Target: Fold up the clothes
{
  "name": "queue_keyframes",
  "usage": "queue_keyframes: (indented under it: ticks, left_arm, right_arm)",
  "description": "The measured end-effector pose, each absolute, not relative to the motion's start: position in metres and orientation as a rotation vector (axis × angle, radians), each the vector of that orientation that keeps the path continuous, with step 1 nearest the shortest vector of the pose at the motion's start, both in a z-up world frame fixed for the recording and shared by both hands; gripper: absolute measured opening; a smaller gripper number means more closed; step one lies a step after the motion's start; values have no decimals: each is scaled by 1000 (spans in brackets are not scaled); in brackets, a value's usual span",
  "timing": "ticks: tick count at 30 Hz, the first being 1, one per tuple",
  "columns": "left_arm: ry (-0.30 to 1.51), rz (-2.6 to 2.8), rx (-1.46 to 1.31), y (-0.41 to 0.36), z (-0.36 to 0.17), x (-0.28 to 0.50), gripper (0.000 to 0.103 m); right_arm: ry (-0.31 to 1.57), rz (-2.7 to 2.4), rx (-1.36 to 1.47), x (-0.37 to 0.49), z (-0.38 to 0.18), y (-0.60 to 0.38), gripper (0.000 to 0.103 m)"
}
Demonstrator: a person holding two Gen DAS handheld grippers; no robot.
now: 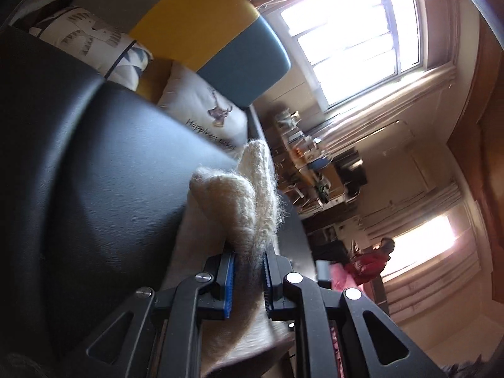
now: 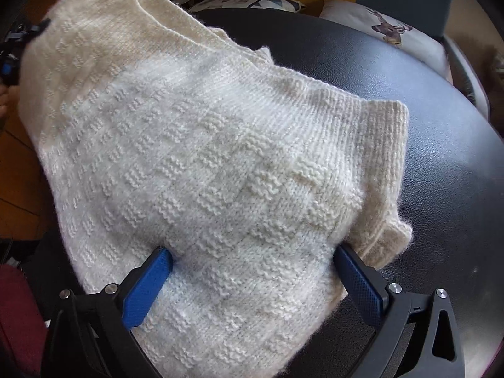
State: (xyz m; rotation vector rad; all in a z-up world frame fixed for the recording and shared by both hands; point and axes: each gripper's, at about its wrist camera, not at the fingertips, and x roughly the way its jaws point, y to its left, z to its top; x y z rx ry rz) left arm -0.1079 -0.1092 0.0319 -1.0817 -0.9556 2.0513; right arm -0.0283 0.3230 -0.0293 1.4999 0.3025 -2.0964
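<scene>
A cream knitted sweater [image 2: 204, 157] lies across a black leather seat [image 2: 425, 100], its far left corner lifted off the surface. My left gripper [image 1: 247, 258] is shut on a bunched fold of the sweater [image 1: 233, 201], the wool pinched between its blue pads. That same left gripper [image 2: 11, 50] shows at the upper left edge of the right wrist view, at the raised corner. My right gripper [image 2: 252, 258] points down over the near part of the sweater. It is open wide, with the knit spread between its blue fingers [image 2: 148, 283] and nothing pinched.
Printed cushions [image 2: 387, 28] lean at the back of the seat against a yellow and blue backrest [image 1: 220, 31]. The floor [image 2: 19, 173] lies left of the seat. Far across the room are a bright window [image 1: 356, 41], cluttered shelves [image 1: 308, 163] and a person in red [image 1: 368, 264].
</scene>
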Motion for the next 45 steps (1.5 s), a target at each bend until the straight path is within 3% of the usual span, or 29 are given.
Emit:
queue_keyframes:
  ticks: [8, 17, 30, 38, 45]
  left_arm:
    - [-1041, 2079, -1102, -56, 58, -106, 13]
    - [-985, 2139, -1202, 25, 80, -116, 13]
    - [-992, 2035, -1454, 131, 14, -139, 13]
    - [-1066, 1978, -1505, 148, -18, -144, 13]
    - [-969, 1864, -1567, 174, -28, -139, 17]
  right_arm:
    - [226, -2167, 1479, -10, -28, 334, 103]
    - [137, -2228, 1414, 13, -26, 329, 103]
    - [-102, -2293, 1200, 59, -29, 354, 103]
    - [-24, -2303, 1138, 81, -29, 361, 103]
    - [-150, -2324, 1054, 130, -13, 421, 103]
